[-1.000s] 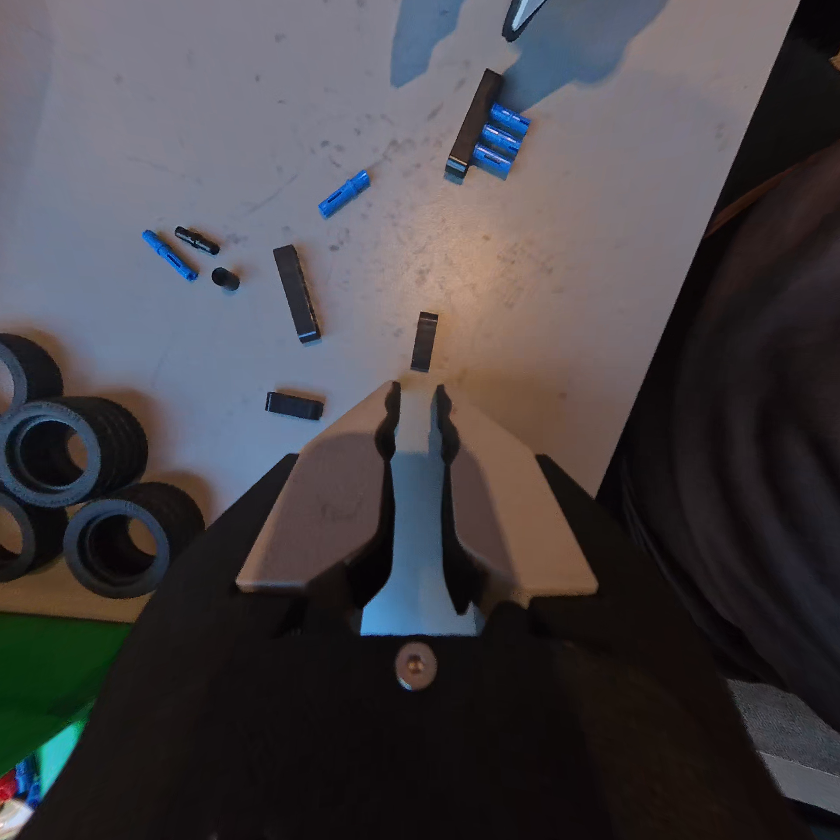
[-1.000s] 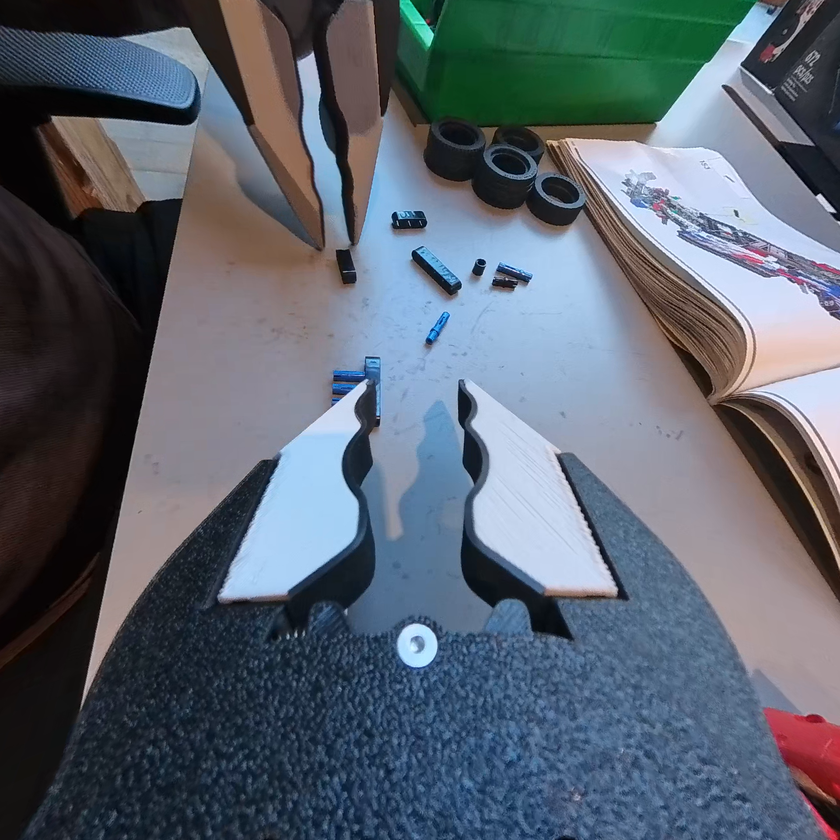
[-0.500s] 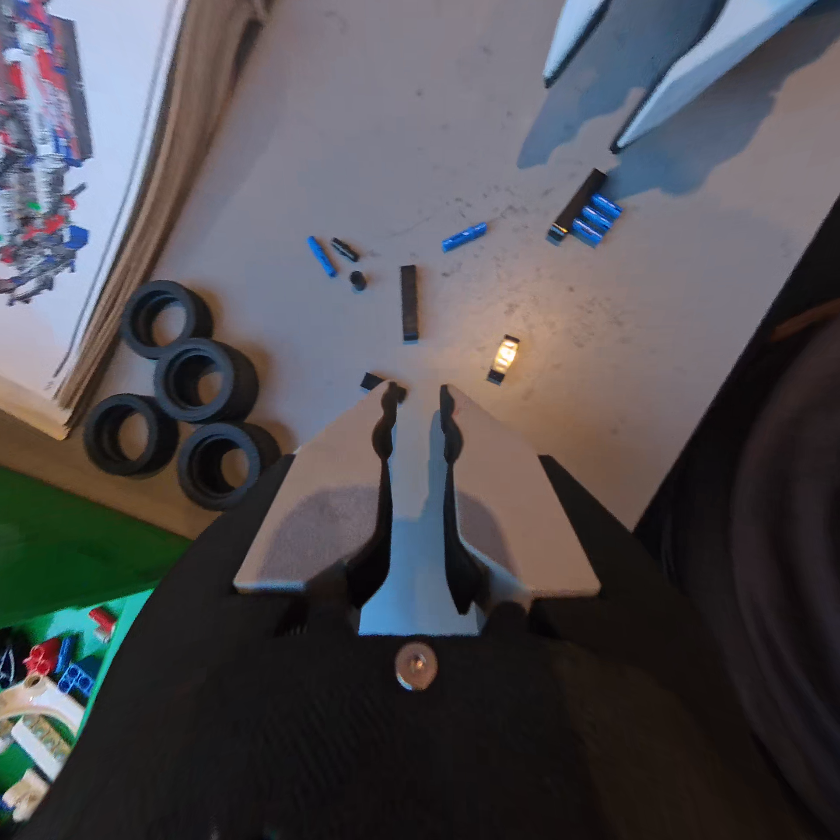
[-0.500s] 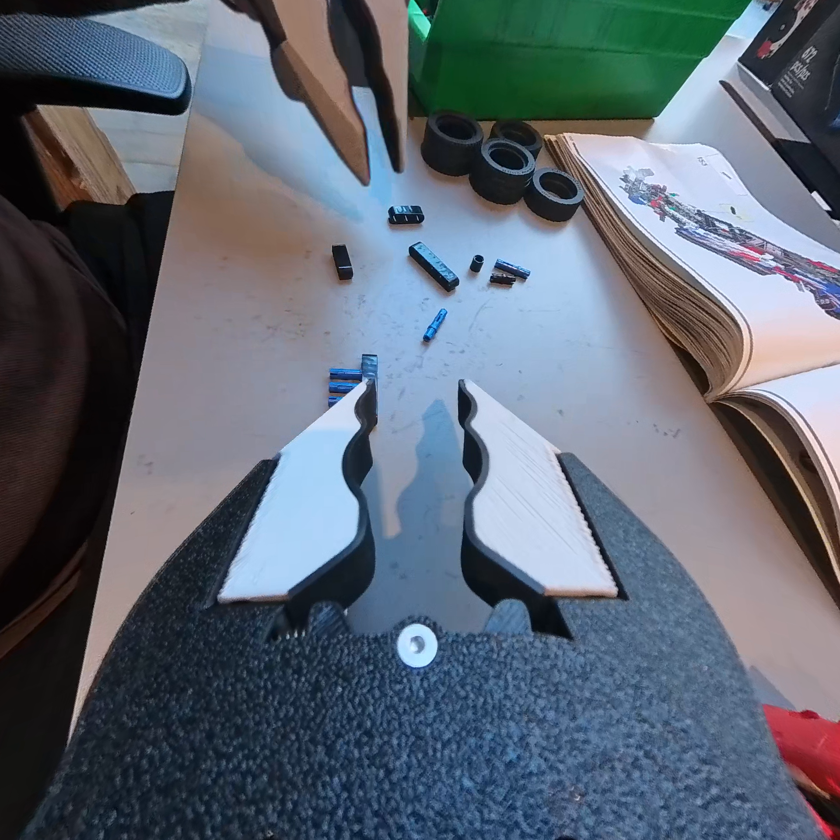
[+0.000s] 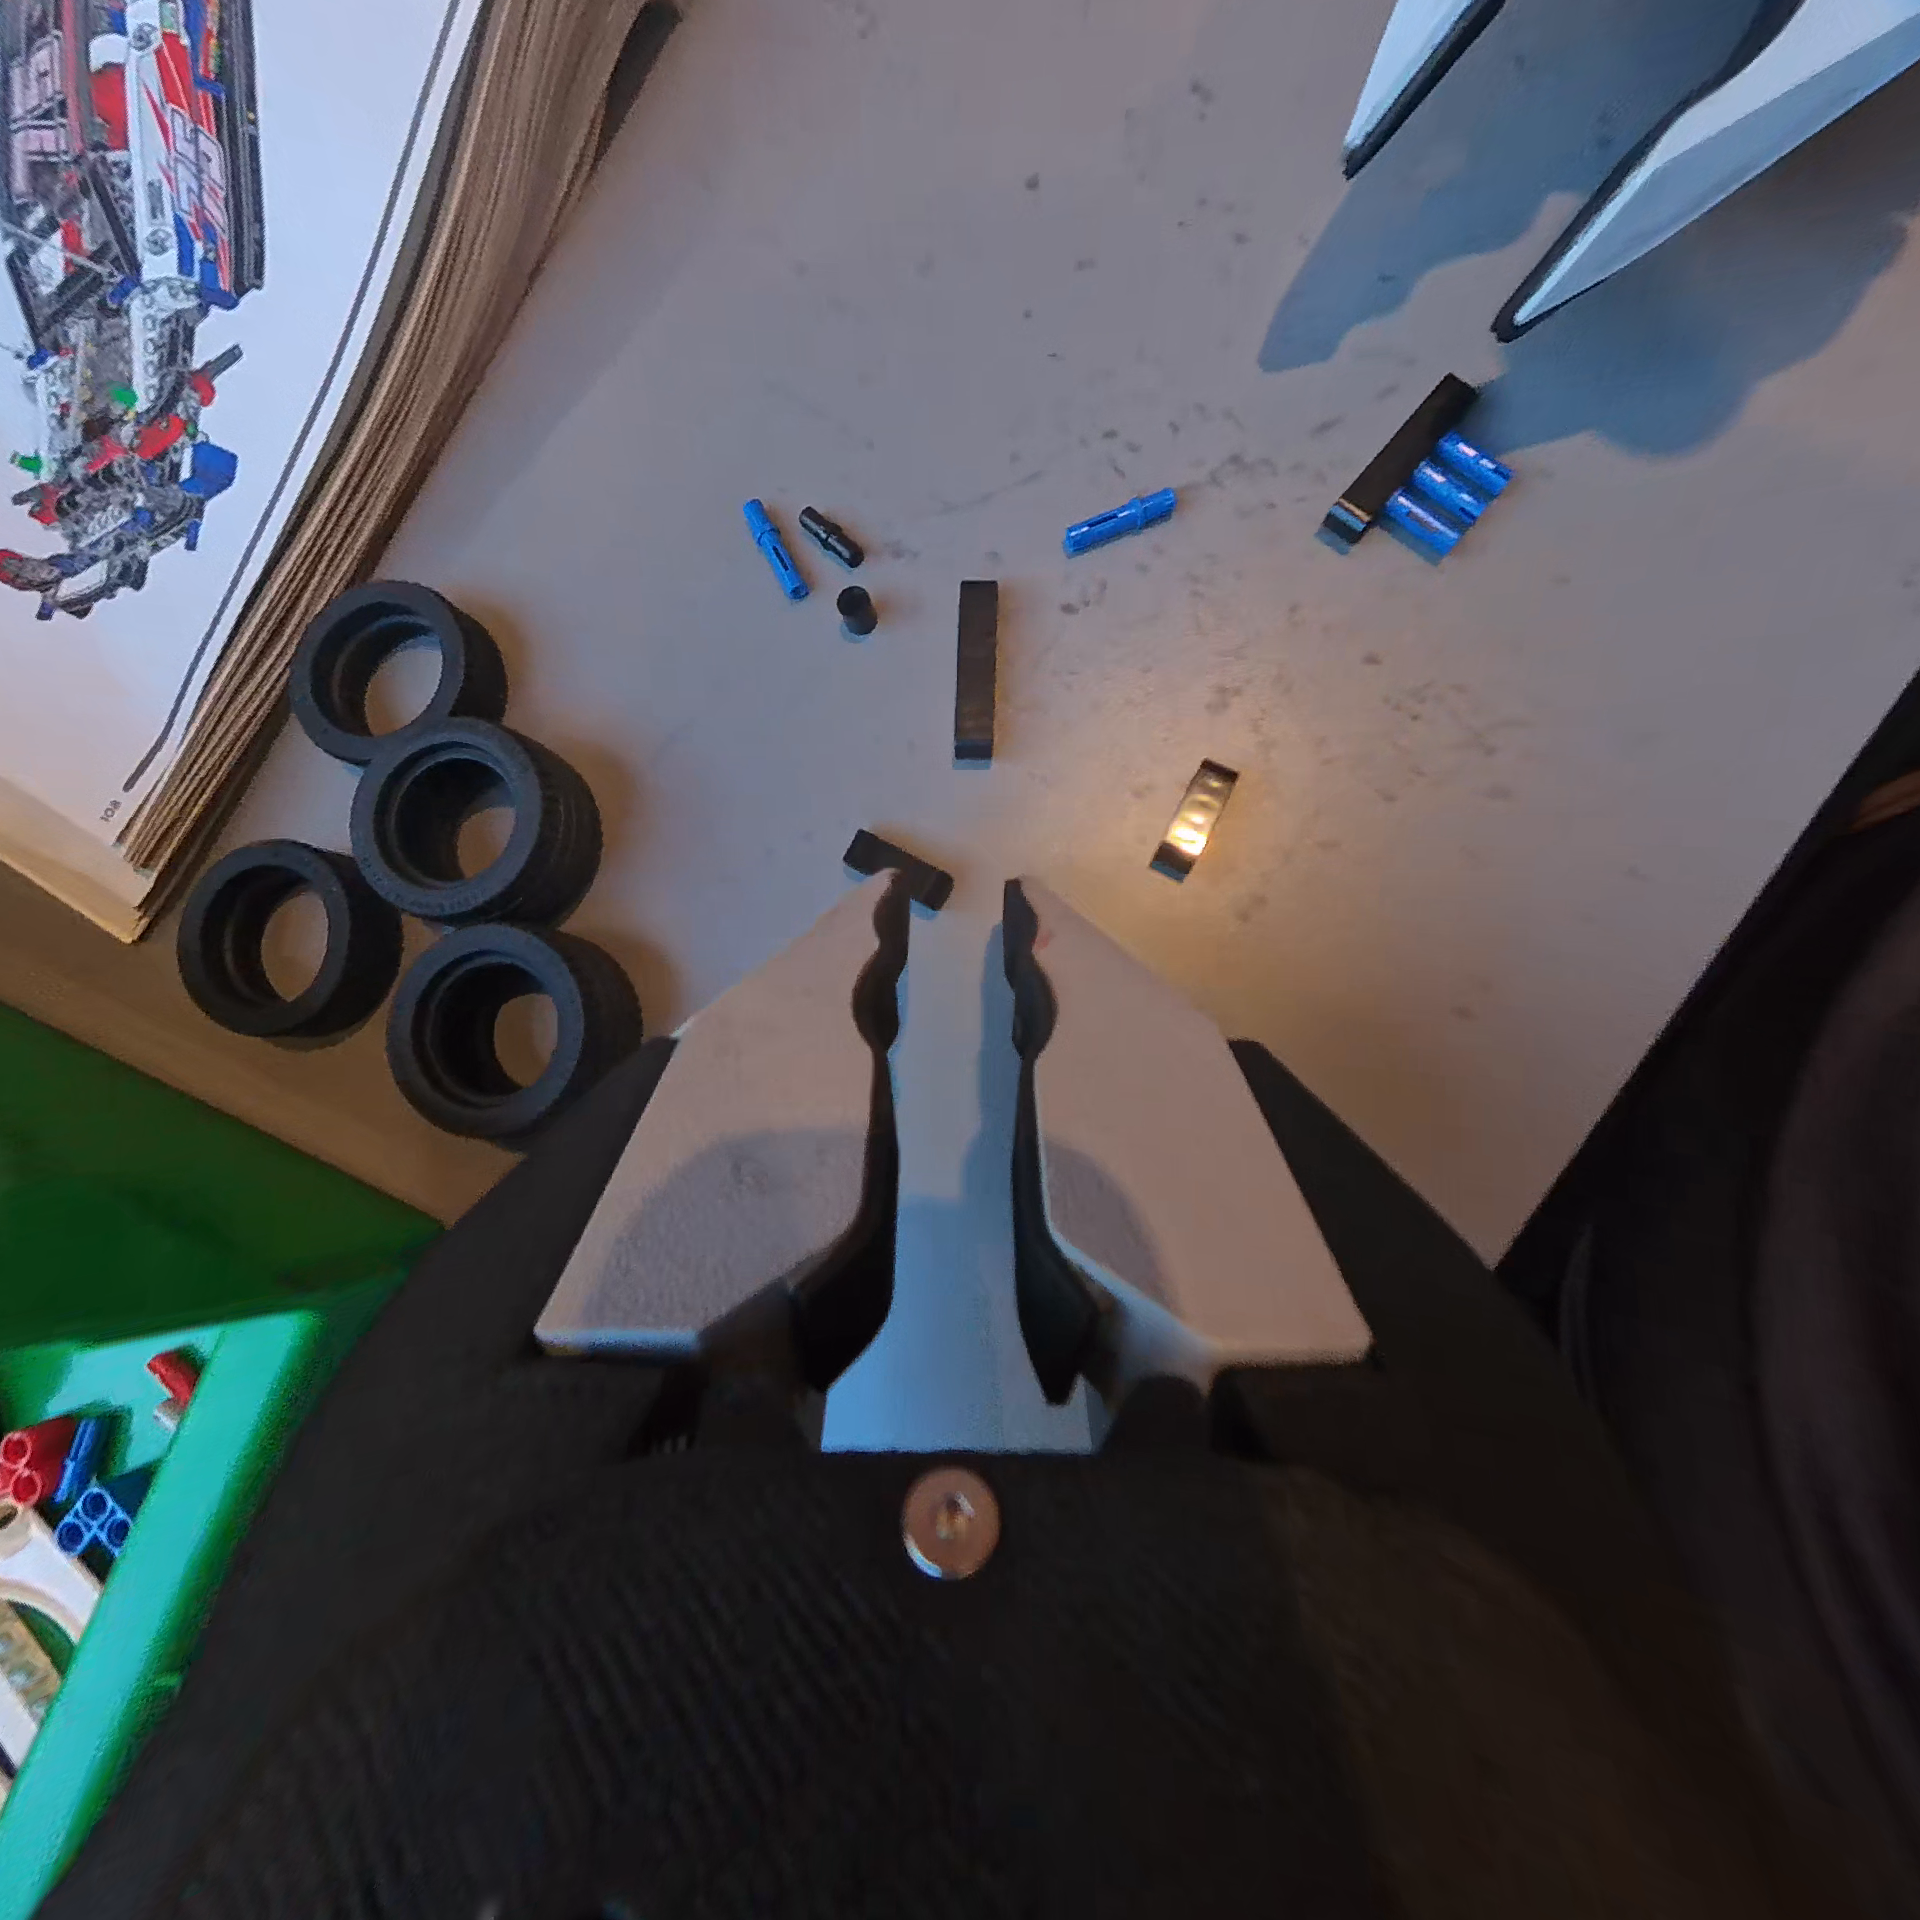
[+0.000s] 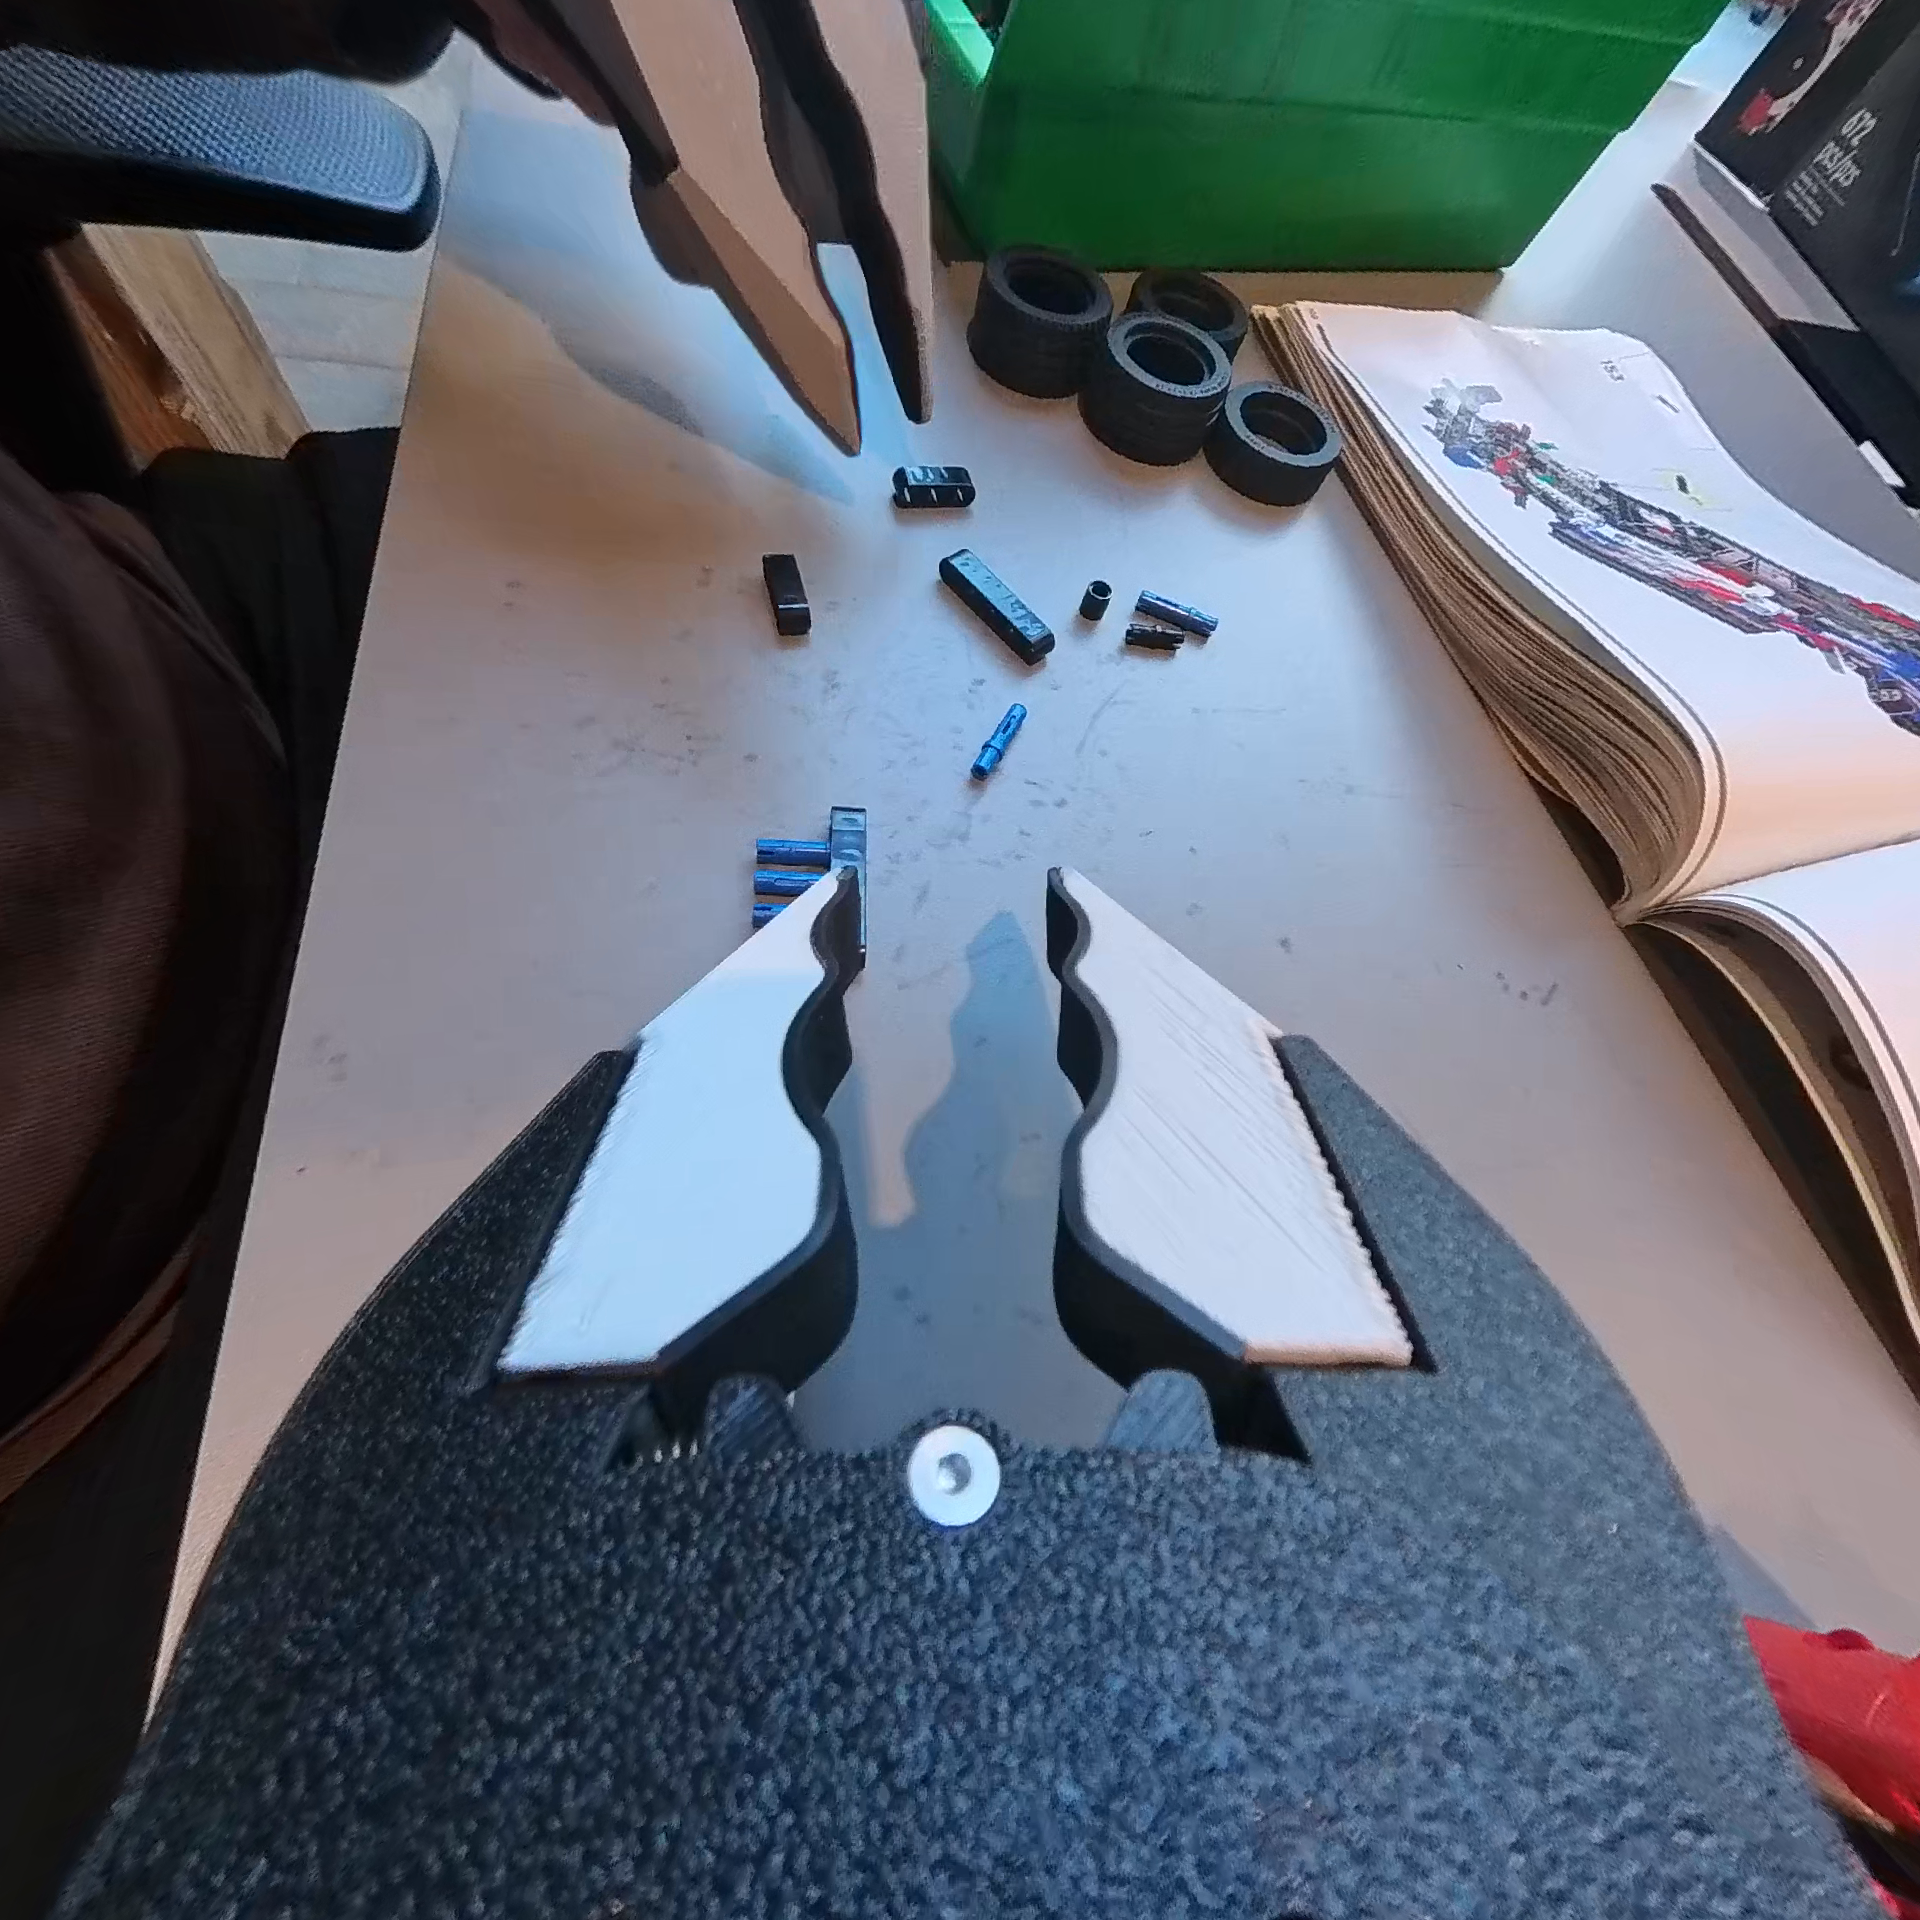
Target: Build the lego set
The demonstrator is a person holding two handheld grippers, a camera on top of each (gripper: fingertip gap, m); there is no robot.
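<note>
**Picking the next small piece**

Left wrist view: The left gripper (image 5: 954, 894) hangs over the pale, scuffed tabletop (image 5: 831, 260). Its jaws have a narrow gap and hold nothing. Just past the left fingertip lies a short black plastic link with holes (image 5: 898, 869), partly hidden by that tip. Straight ahead of the jaws lies a long black plastic beam (image 5: 977, 670). Ahead and to the right sits a small shiny black block (image 5: 1195, 818). Farther ahead are a loose blue plastic pin (image 5: 1120, 522), a second blue pin (image 5: 776, 548), a short black pin (image 5: 831, 536) and a tiny black tube (image 5: 856, 609). Far ahead on the right lies a black beam with three blue pins in it (image 5: 1403, 473). Four black rubber tyres (image 5: 473, 821) sit to the left, beside the thick open instruction book (image 5: 343, 343) and a green plastic bin (image 5: 156, 1455).

Right wrist view: The right gripper (image 6: 951, 883) has its jaws wide and empty. The beam with blue pins (image 6: 847, 831) lies right at its left fingertip, partly hidden behind it. The loose blue pin (image 6: 998, 740) lies a little ahead. Far ahead, the left gripper (image 6: 883, 426) points down near the short link (image 6: 933, 487).

I think the build has just begun: only one beam has pins. The step looks like choosing the next piece. Next, the left jaws likely need to drop over the short link and close, while the right jaws take the pinned beam.
</note>
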